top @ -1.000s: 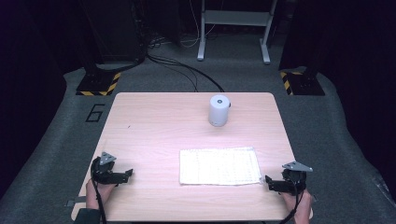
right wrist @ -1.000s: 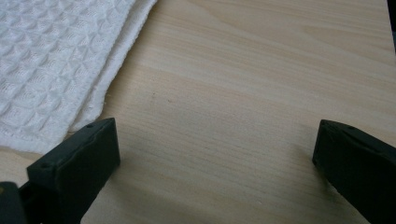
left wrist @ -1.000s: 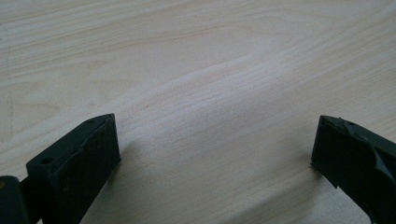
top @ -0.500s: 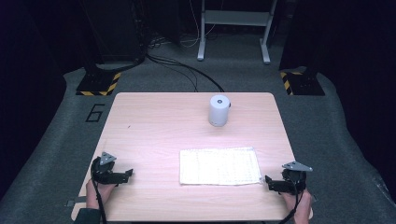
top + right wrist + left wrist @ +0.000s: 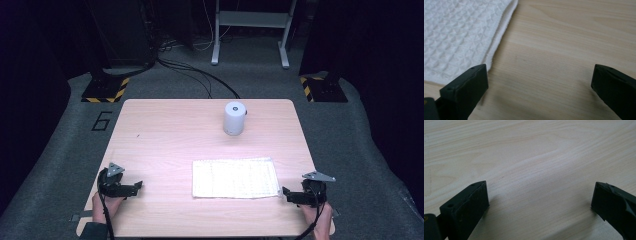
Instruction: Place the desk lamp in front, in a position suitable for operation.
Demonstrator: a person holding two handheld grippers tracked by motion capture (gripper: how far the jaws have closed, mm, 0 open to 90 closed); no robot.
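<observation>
Nothing has shifted in the last second: both hands sit where they were at the near edge of the bench, and the cloth (image 5: 235, 178) lies flat exactly as it did. So the work has not begun; this reads as the pause before a first reach.

The left tongs (image 5: 134, 187) rest near the near-left corner, well apart from the cloth, jaws spread wide over bare wood in the left gripper view, with nothing between them. The right tongs (image 5: 286, 192) rest by the near-right corner, pointing toward the cloth's near-right corner and just beside it. In the right gripper view those jaws are also spread wide and empty, and the cloth's hemmed edge (image 5: 499, 37) runs past the left jaw, close but, as far as I can tell, not touching it.

The cloth itself is a white waffle-weave rectangle, lying right of centre along the near half of the bench. A white cylinder (image 5: 234, 118) stands upright toward the far edge, well apart from both the cloth and the hands.

My guess is the right tongs will take the near-right corner first, since it is the closest grip; the left has farther to go.
</observation>
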